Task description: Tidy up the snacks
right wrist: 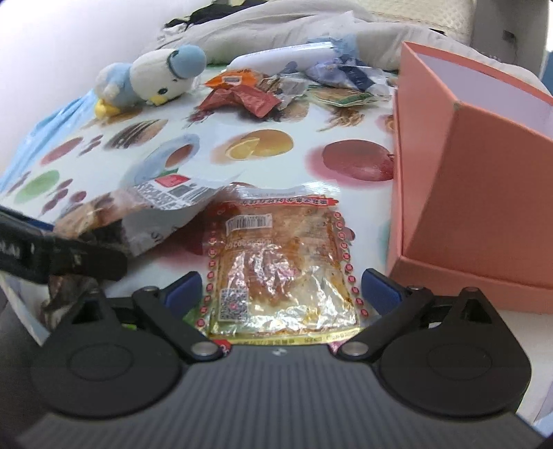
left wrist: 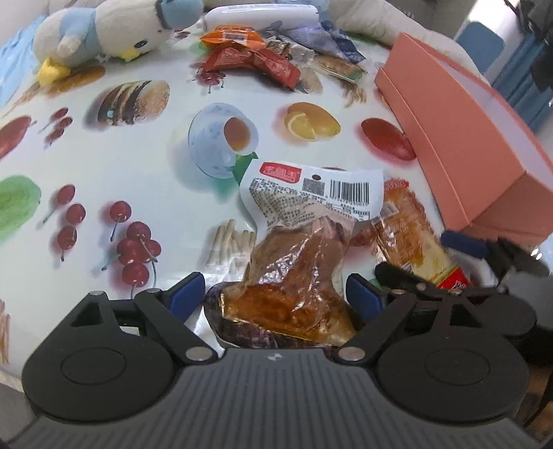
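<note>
On a fruit-printed tablecloth (left wrist: 145, 165) in the left wrist view, the left gripper (left wrist: 276, 293) sits low in the frame with its blue-padded jaws spread to either side of a clear vacuum pack of braised meat (left wrist: 297, 276), not pressing it. The pack's white label points toward frame centre. Just right of it lies a flat spicy snack packet (left wrist: 404, 231), partly under the right gripper (left wrist: 484, 248), which enters at the lower right edge. A pink open box (left wrist: 466, 138) fills the right side; a loose pile of wrapped snacks (left wrist: 262, 58) and a blue-and-white plush bird (left wrist: 100, 31) lie along the top.

From the right wrist view, the right gripper (right wrist: 281, 293) has its jaws released, straddling the flat spicy snack packet (right wrist: 280, 262) at lower centre. The meat pack (right wrist: 152, 214) overlaps its upper left corner. The pink box (right wrist: 477, 193) stands just right.
</note>
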A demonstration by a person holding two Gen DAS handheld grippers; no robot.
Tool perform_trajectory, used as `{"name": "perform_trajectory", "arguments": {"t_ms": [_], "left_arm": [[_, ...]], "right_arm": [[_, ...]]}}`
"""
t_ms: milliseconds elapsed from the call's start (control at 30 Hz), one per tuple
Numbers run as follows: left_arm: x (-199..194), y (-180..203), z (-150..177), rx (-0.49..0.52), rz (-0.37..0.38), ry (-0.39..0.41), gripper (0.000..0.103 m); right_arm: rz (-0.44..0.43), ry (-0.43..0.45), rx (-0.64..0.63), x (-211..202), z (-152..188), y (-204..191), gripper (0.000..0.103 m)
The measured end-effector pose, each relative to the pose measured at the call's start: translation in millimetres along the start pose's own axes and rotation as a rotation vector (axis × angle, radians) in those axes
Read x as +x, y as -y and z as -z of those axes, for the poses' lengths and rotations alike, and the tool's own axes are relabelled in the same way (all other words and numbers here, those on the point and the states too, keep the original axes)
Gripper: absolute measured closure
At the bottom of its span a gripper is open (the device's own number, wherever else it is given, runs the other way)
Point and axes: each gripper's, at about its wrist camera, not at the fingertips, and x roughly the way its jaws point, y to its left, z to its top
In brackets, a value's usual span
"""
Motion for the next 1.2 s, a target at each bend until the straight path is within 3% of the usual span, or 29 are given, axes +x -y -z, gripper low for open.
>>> {"name": "perform_trajectory", "arguments": {"t_ms": [67,100,133,200,400,933,1200], "left_arm": [[0.2,1.6,-1.5,0.003,-0.012,0.000,0.024],[0.3,1.9,-2.8,0.002,-0.011,-0.001,0.033],[-0.1,1.5,-4.6,-0.007,-0.013,-0.001,0.035],[-1.0,-0.1,-7.8,-0.031,-0.006,0.001,0.037],[-15.6,4.0,-9.4,-0.066,-0.002,0.040,0.039],[-56.6,13.8,7.4,-0.130,-0.049,0.068,0.040],[-88.3,29.0,11.2,-0.140,-0.003,0.113,0.040]], "right_arm": [[-0.011,0.010,-0.008,-1.6,-1.0,-0.4,0.024],[-0.006,0.011,-0.014,-2.5,-1.5,-1.5,0.033],[-0.022,0.009,-0.023,-3.0,-2.0,-2.6,0.038],[-0.025,0.008,-0.056,-4.9,-2.3,-9.2,0.058],[-0.011,0.011,-0.064,-9.7,-4.8,-10.6,0.076],[-0.016,0.069,0.028,-66.8,-7.5,-11.0,0.080],[-0.018,0.129,0.076,-112.8,-16.9,-11.5,0.080]]}}
